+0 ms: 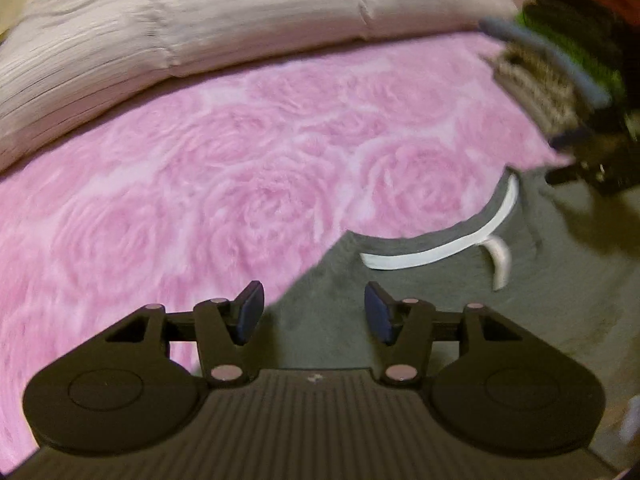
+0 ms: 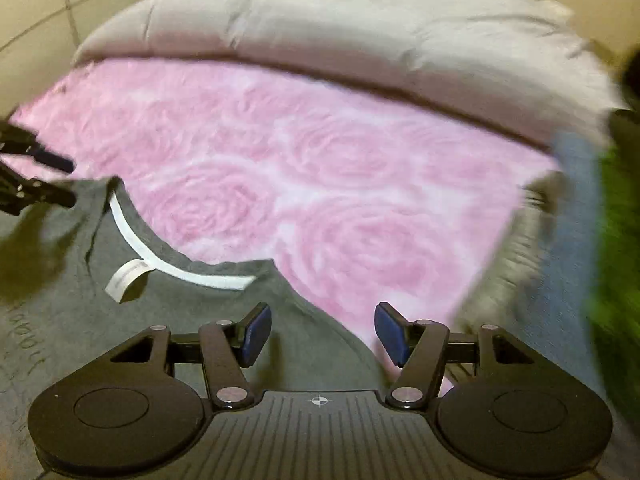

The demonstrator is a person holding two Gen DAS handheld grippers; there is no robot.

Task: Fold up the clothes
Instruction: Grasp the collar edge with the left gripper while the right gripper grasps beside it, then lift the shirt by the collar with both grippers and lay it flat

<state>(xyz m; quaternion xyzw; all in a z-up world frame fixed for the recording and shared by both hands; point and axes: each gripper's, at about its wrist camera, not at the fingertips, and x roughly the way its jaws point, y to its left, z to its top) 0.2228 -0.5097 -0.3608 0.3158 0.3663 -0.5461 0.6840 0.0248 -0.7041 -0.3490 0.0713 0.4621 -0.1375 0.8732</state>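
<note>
A dark grey T-shirt lies flat on the pink rose-patterned blanket, its collar with white neck tape and a white label turned toward the blanket. My left gripper hovers open over the shirt's left shoulder edge with nothing between the blue pads. The right gripper shows blurred at the collar's far end. In the right wrist view the same T-shirt fills the lower left, and my right gripper stands open above its shoulder edge, holding nothing. The left gripper appears at the left edge.
A folded grey-beige duvet lies across the bed behind the blanket. A pile of mixed clothes in grey, blue and green sits at the blanket's right side, also blurred as the clothes pile in the left wrist view. A tiled wall lies beyond.
</note>
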